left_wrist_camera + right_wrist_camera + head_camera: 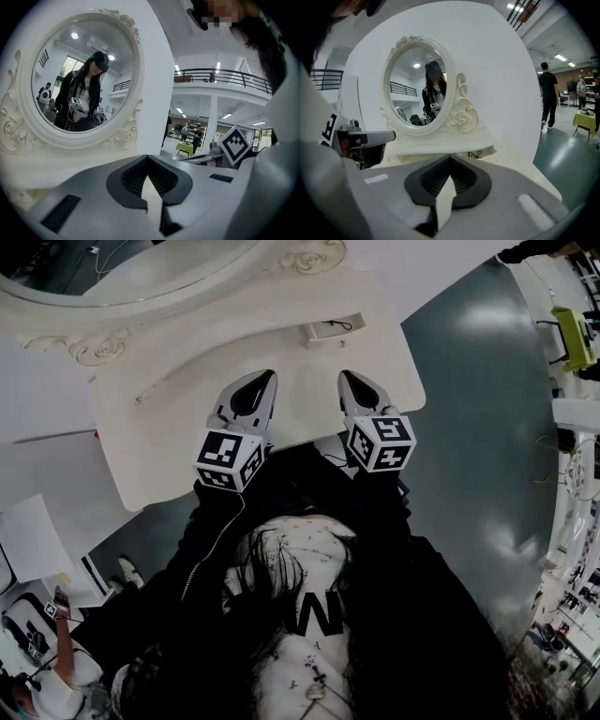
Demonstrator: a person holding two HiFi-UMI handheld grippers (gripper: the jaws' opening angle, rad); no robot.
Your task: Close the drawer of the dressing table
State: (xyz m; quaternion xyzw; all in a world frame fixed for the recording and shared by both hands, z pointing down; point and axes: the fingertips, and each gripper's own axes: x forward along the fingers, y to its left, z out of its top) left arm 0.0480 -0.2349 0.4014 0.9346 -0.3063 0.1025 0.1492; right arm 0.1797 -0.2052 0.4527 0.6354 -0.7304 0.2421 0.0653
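The cream dressing table (187, 437) stands in front of me with its oval mirror (419, 86) at the back. A small drawer (333, 331) in the raised shelf under the mirror stands pulled out, with something dark inside; the right gripper view shows this drawer (480, 153) just past the jaw tips. My left gripper (262, 385) hovers over the tabletop's middle, shut and holding nothing. My right gripper (349, 385) hangs beside it, a short way in front of the drawer, also shut and holding nothing. In the left gripper view the left gripper (147, 158) points at the mirror's (84, 79) frame.
The person's dark jacket (309, 549) fills the space below the table's front edge. Green floor (478, 399) lies to the right. White sheets (37, 465) sit at the left. People walk in the hall (547, 93) beyond, near a green table (586, 121).
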